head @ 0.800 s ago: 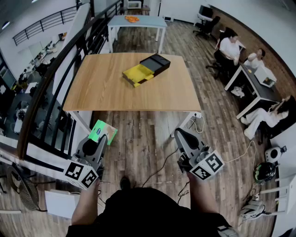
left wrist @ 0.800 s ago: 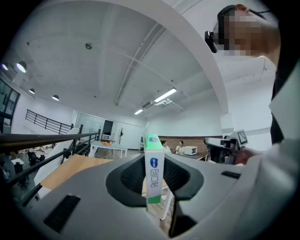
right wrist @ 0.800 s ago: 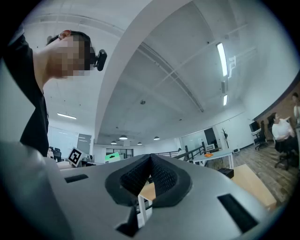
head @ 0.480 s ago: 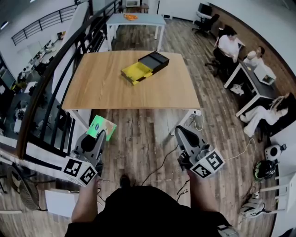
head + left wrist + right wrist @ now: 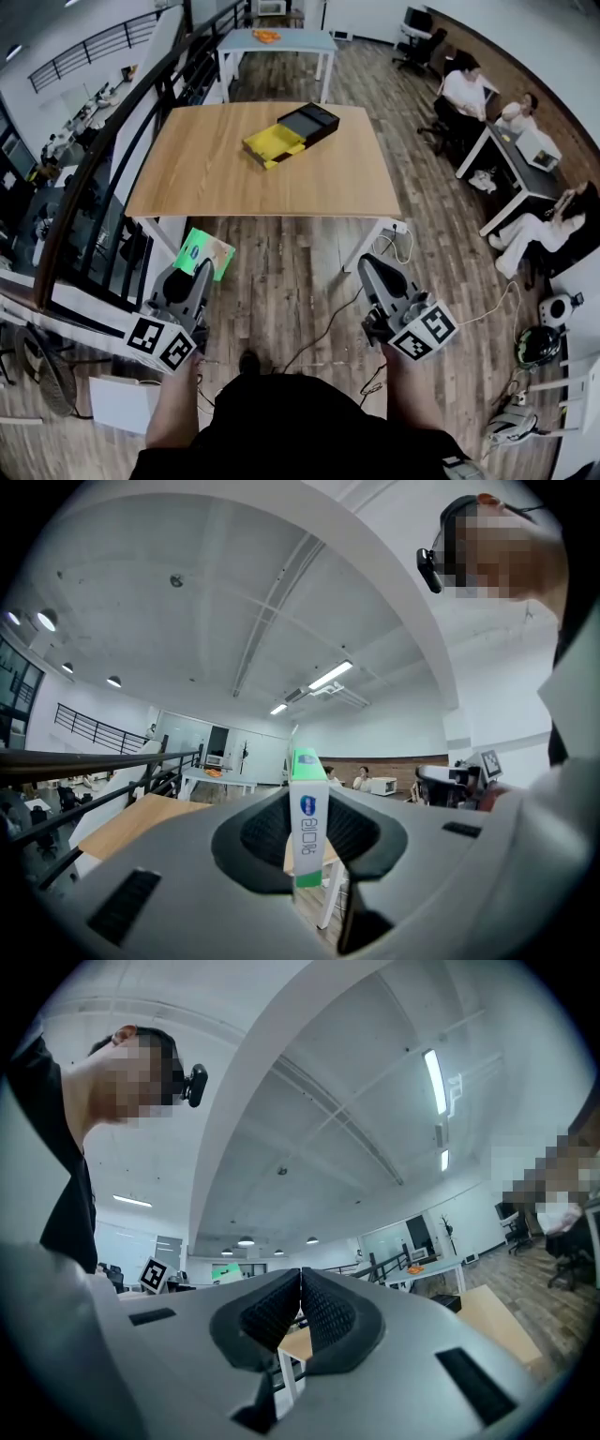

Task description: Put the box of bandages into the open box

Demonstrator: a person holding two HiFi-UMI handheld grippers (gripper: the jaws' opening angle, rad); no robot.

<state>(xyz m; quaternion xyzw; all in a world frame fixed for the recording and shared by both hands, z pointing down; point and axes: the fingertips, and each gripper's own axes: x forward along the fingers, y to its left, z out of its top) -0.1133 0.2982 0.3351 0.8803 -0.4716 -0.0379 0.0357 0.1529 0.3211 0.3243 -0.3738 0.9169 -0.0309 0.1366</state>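
Note:
My left gripper (image 5: 201, 270) is shut on the box of bandages (image 5: 204, 252), a flat green and white carton with a blue oval logo; in the left gripper view the box of bandages (image 5: 307, 822) stands on edge between the jaws. It hangs over the wooden floor, short of the table's near edge. The open box (image 5: 287, 136), a yellow tray drawn out of a black sleeve, lies on the far half of the wooden table (image 5: 234, 183). My right gripper (image 5: 367, 267) is shut with nothing in it; in the right gripper view its pads (image 5: 323, 1316) meet.
A black stair railing (image 5: 103, 169) runs along the table's left side. Cables (image 5: 328, 333) trail on the floor between my grippers. Seated people and a desk (image 5: 511, 164) are at the right. A blue table (image 5: 272, 42) stands farther back.
Both grippers have edged slightly forward toward the table, the bandage box still held in the left one. The table appears a little nearer in the head view.

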